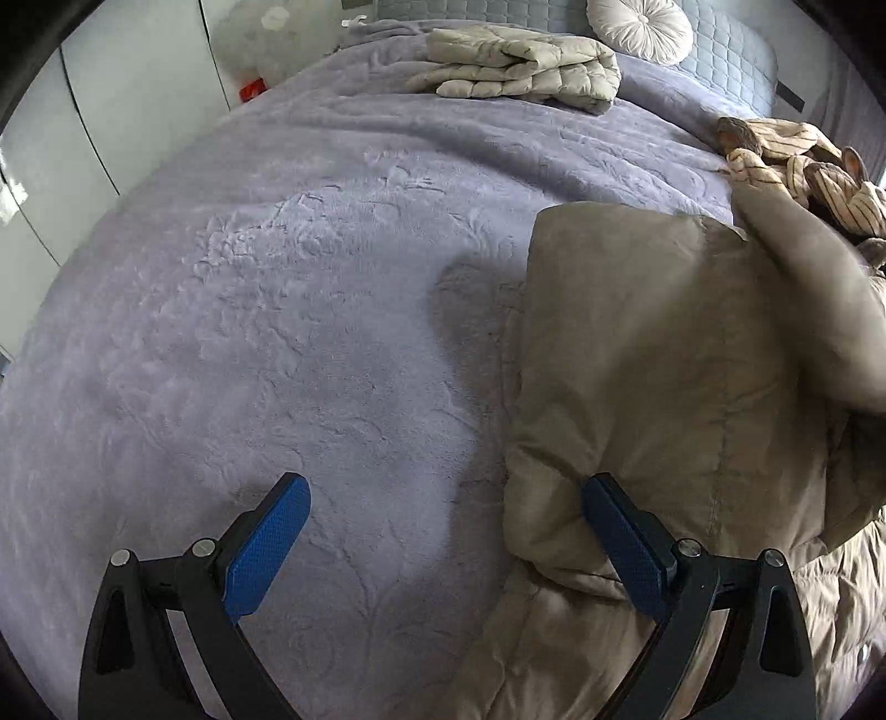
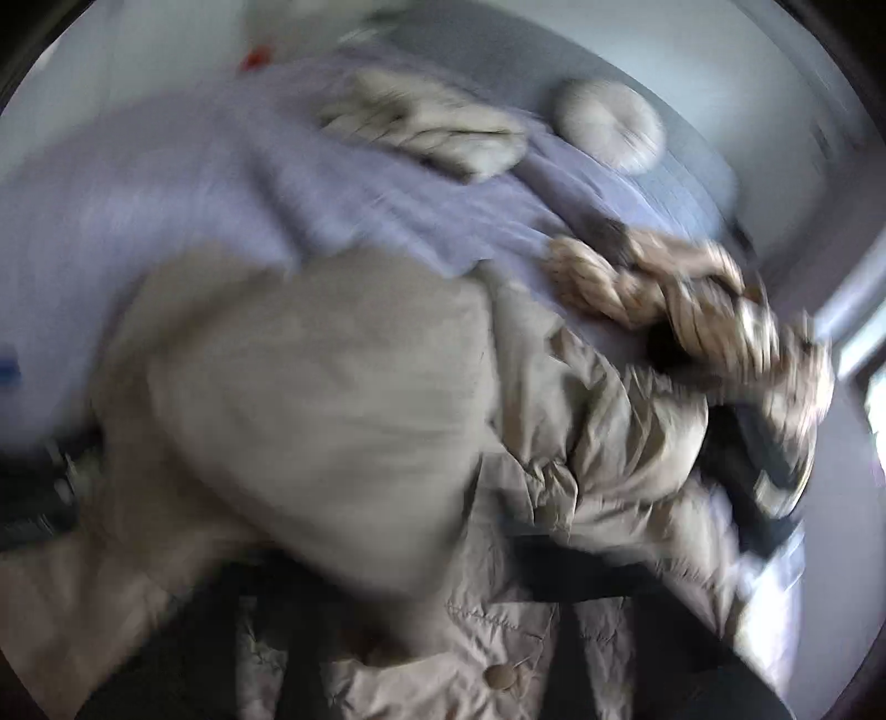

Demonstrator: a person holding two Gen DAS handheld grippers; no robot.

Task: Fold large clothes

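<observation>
Taupe padded coat [image 1: 681,387] lies on the bed [image 1: 277,310], its near edge just under the right finger of the left claw [image 1: 446,545], which stands wide open and holds nothing, probably lined up to take that edge for the next fold. The right claw's view is blurred; dark shapes sit low over the coat [image 2: 343,399], and I cannot tell whether the right claw grips it. Far ahead of the left claw rests one folded quilted garment [image 1: 520,66], likely set aside as done; ahead and to its right lies one striped garment [image 1: 797,160], unfolded. One round cushion [image 1: 639,25] sits by the headboard.
</observation>
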